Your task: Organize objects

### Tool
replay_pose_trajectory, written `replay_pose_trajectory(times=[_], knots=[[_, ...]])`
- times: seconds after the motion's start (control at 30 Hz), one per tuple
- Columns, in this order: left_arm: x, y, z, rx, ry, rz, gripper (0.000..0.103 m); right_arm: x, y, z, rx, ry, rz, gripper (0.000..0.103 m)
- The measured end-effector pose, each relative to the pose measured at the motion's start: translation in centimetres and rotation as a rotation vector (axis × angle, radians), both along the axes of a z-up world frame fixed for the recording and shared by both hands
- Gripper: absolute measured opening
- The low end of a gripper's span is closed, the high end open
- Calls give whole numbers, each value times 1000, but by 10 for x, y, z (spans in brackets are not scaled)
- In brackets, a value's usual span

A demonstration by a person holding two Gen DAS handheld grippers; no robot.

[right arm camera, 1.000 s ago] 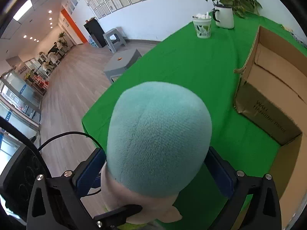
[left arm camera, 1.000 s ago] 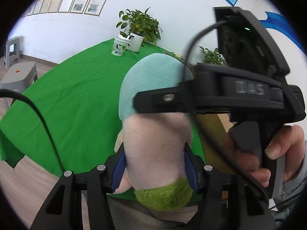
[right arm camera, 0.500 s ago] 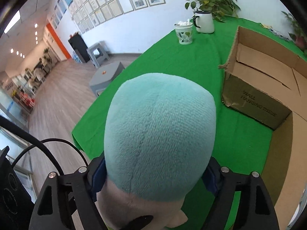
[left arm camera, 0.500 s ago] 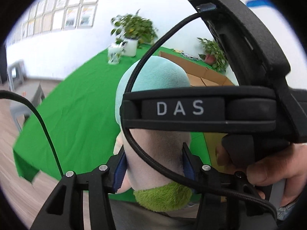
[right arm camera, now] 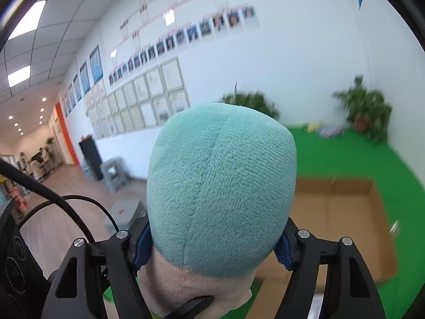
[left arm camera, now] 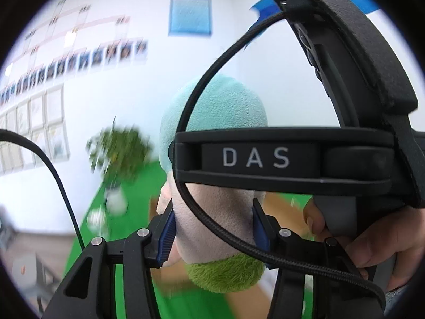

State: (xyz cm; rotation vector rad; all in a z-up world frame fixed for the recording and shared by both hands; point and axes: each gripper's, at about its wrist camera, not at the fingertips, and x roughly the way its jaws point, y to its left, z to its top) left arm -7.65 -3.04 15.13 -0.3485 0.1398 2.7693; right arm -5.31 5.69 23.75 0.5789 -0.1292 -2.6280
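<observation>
Plush toy [right arm camera: 220, 194] lifted higher than before, clamped by left claw [left arm camera: 213, 232] and right claw [right arm camera: 215, 242], cardboard box [right arm camera: 345, 212] now below.

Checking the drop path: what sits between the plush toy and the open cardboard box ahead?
Nothing shows between them in the right wrist view: the plush toy, clamped by both grippers, overlaps the cardboard box.

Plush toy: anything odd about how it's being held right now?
Both claws grip one plush toy: the left claw on its beige middle, the right claw below its teal cap, above the cardboard box. Nothing damaged.
</observation>
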Motion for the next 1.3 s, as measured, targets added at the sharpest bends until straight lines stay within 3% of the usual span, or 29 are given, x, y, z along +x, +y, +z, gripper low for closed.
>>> replay_pose_trajectory(times=[0.1,0.2,0.33,0.5,0.7,0.9,1.13,1.3], knots=[[-17,12,36,-6,56,-32,50,6,20,50,13,91,-41,70],[-48,17,66,21,50,-36,51,-1,31,91,63,138,-55,70],[-99,12,88,100,-65,-31,51,-46,21,144,178,94,-51,70],[-152,-1,78,123,-196,-19,50,-149,5,162,219,-37,-37,70],[-181,-27,27,119,-310,-22,50,-231,-9,100,193,-159,-20,68],[-213,-30,-10,119,-392,-5,49,-258,-12,14,148,-247,-5,67],[-226,-39,-27,123,-449,-1,49,-291,-9,-34,129,-297,0,66],[-223,-40,-72,119,-545,-1,49,-311,-6,-107,120,-400,1,66]])
